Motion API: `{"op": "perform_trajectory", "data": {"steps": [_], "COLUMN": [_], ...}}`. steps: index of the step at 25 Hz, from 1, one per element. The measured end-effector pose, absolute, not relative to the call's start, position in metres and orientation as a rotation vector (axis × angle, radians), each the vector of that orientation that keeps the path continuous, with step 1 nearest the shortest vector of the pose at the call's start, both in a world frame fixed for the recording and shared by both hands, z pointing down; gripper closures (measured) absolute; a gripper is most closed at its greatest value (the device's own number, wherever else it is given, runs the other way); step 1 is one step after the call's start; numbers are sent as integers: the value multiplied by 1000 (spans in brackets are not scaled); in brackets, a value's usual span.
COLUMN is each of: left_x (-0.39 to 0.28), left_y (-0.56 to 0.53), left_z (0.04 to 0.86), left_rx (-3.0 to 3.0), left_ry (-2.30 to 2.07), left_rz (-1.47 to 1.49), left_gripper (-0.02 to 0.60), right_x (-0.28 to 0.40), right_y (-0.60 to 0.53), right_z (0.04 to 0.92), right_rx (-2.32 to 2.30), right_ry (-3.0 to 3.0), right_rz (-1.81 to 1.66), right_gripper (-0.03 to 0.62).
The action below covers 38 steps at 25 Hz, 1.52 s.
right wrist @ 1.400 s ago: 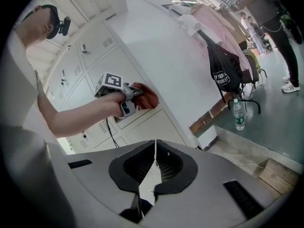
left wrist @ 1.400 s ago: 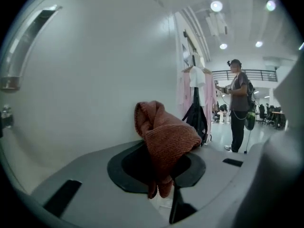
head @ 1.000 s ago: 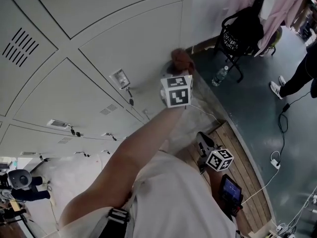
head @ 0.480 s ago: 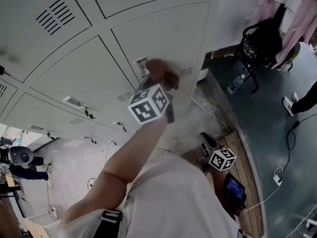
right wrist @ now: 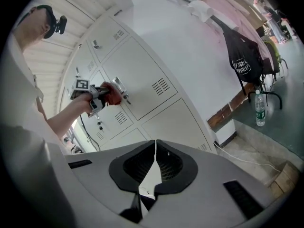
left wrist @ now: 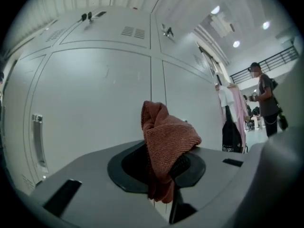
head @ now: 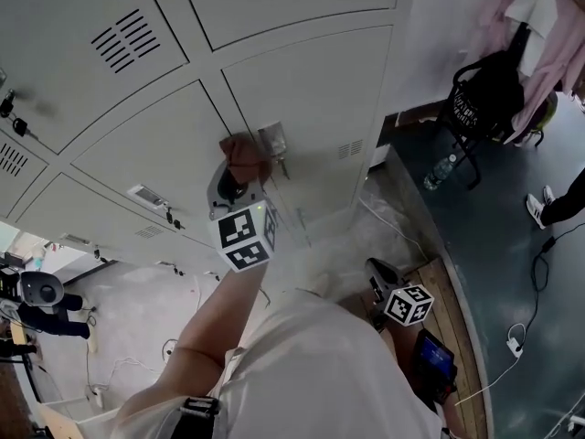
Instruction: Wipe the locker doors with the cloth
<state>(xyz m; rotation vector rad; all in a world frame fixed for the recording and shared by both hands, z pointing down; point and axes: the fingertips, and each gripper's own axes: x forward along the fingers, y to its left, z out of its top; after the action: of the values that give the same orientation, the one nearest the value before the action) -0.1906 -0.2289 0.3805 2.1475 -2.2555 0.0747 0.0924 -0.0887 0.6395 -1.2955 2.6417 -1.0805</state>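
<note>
Left gripper (left wrist: 164,167) clamps a bunched rust-red cloth (left wrist: 167,139), wad protruding ahead to rub the pale grey metal locker door (head: 311,99); right gripper (right wrist: 155,164) closed, empty.

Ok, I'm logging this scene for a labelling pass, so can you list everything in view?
locker doors: several, pale grey, filling the wall ahead
door handle: one, metal, on the door being worked
cloth: one, reddish-brown, bunched at that door beside the handle
bag: one, black, on a stand by the wall at right
garments: a few, pink and white, hung above the bag
water bottle: one, clear, on the floor near the stand
cable: one, white, on the dark floor at right
wooden boards: brown, lower right
bystander: one, dark clothes, far right
left gripper: grey, raised to the door, fingers shut on the cloth
right gripper: grey, held low, fingers together, empty
</note>
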Motion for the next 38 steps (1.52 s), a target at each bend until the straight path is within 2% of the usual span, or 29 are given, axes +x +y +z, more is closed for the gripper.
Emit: {"op": "perform_trajectory", "data": {"steps": [5,18,25,28,31,38], "left_x": [-145,38,96,83,36,-79], "left_y": [-251,-336,-361,-354,-335,-278], "left_z": [354,377,369,354,351,347], "left_rx": [2251,2597,2679,2621,2509,2383], "left_ry": [-2242,-1815,-1662,-1613,-1604,-1821], "left_rz": [7,212,244,136,38,13], "left_gripper": [502,502,503,503,503,503], "right_x": [91,134,154,153,148,113], "right_y": [-87,-88,-82,-83,-89,-99], "right_z": [641,636,636,633,633,637], "right_rx": [-1313,-1496,-1565,-1568,-1542,-1413], "right_ry": [2616,2452,2387,2374,2386,2496], "right_rz": [-1086,-1059,-1063,-1052,-1047,-1073], "right_gripper": [574,574,574,574,574,574]}}
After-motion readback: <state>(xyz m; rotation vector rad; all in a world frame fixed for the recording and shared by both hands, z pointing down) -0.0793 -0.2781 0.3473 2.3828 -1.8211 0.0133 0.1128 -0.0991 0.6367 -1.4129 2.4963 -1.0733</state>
